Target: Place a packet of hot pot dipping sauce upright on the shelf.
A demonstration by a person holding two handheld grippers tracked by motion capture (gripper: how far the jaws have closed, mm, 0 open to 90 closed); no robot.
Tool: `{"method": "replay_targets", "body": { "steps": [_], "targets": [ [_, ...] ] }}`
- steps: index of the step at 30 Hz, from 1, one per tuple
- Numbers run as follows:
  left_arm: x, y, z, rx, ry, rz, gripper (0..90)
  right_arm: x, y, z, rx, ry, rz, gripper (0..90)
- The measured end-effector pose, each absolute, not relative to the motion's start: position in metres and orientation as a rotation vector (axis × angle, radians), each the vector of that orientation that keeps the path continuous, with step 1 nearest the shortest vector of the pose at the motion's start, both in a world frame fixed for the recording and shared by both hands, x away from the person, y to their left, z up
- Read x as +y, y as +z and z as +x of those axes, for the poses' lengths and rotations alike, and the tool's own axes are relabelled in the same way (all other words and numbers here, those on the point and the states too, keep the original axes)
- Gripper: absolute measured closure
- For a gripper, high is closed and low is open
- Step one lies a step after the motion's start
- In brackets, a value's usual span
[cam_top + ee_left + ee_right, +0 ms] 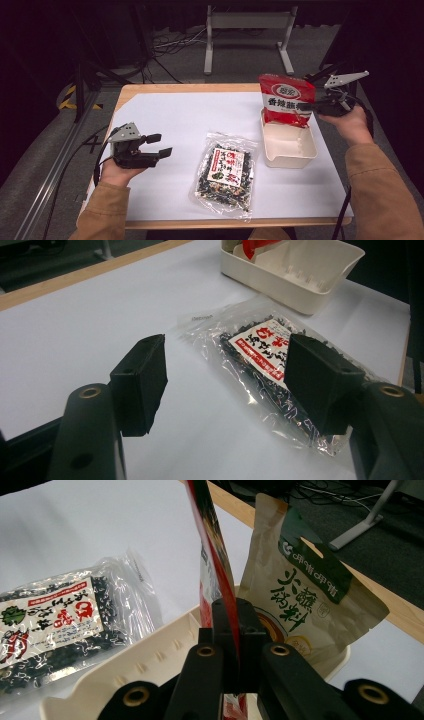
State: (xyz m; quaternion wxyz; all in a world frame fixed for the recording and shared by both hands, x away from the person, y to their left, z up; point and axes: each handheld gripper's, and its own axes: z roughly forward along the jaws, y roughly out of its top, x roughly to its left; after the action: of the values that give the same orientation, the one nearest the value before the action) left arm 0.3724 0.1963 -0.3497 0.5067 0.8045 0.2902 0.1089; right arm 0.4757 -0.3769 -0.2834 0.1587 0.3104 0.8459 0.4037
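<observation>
The right claw [311, 106] clamps the red packet [286, 99] upright, directly over the white bin [290, 148]. The left claw [159, 145] rests apart, empty.

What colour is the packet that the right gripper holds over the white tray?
The packet is red, with a white oval logo and white characters on a dark band. The high view shows it best.

High view overhead, gripper views close, sharing white tray [289, 145]

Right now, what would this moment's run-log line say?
right gripper: shut on red pouch, over tray | left gripper: open, holds nothing | seaweed bag: flat on table | beige pouch: upright in tray
</observation>
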Motion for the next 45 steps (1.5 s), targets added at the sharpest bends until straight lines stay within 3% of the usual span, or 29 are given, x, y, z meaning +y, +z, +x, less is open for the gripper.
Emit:
{"method": "replay_targets", "body": {
  "steps": [28, 45],
  "targets": [
    [0.199, -0.352, 0.372, 0.71, 0.257, 1.951, 33.9, -0.366, -0.322, 0.49, 2.309, 1.096, 0.849, 88.9],
    [0.195, -0.355, 0.374, 0.723, 0.244, 1.958, 30.1, -0.38, -0.35, 0.487, 2.313, 1.02, 1.04, 87.9]
  ]
}}
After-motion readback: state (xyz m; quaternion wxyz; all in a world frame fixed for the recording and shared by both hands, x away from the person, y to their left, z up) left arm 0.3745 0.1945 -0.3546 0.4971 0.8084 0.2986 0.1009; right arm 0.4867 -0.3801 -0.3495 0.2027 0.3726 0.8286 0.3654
